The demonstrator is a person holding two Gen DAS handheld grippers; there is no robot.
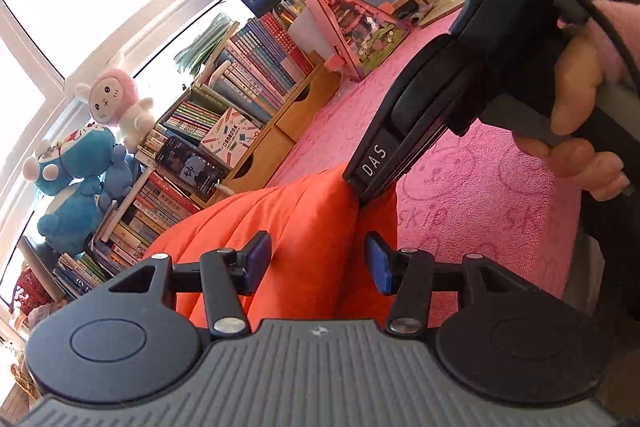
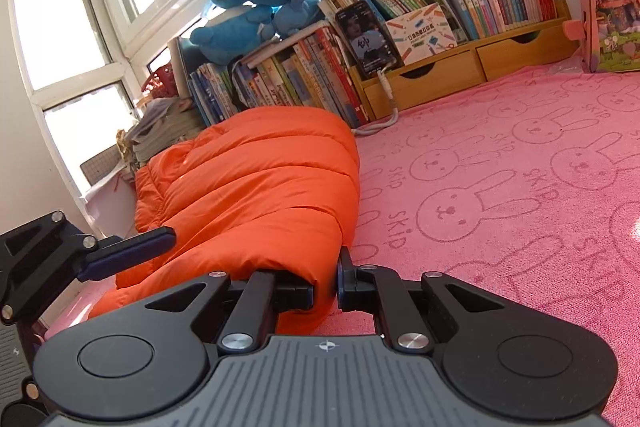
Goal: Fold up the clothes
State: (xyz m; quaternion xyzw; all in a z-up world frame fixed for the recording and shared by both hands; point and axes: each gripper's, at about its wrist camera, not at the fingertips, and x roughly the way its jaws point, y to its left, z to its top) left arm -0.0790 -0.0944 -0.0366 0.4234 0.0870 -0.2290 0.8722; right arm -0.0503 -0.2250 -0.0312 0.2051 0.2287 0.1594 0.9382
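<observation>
Right gripper [image 2: 325, 287]: fingers pinched on the near edge of the orange puffer jacket [image 2: 256, 183]. Left gripper [image 1: 318, 259]: fingers spread, hovering over it. Jacket: quilted, puffy, bunched, lying on pink rabbit-print cloth [image 2: 500, 187] before a bookshelf [image 2: 460, 7].

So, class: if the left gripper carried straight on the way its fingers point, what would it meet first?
The orange padded garment. The left gripper is open, and the fabric fills the gap just ahead of its fingers. The right gripper, clamped on the garment's edge, sits slightly to one side; depth is hard to judge.
</observation>
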